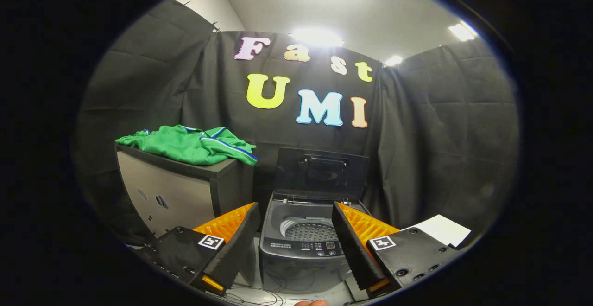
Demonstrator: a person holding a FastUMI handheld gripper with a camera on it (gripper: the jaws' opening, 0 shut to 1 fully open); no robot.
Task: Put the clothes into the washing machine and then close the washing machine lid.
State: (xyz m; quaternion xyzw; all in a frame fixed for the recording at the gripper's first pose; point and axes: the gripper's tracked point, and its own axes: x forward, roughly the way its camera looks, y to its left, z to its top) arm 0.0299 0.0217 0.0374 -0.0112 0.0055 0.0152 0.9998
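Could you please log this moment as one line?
gripper: open, empty | green shirt: on cabinet | washing machine: lid up, drum empty

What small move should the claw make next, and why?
Probably swing toward the green shirt on the cabinet: the open claw holds nothing, the washing machine lid is already up, and the drum looks empty.

We look forward along the fingers (245,232), level and perhaps slightly downward, quite near the open washing machine (303,245) facing the booth wall.
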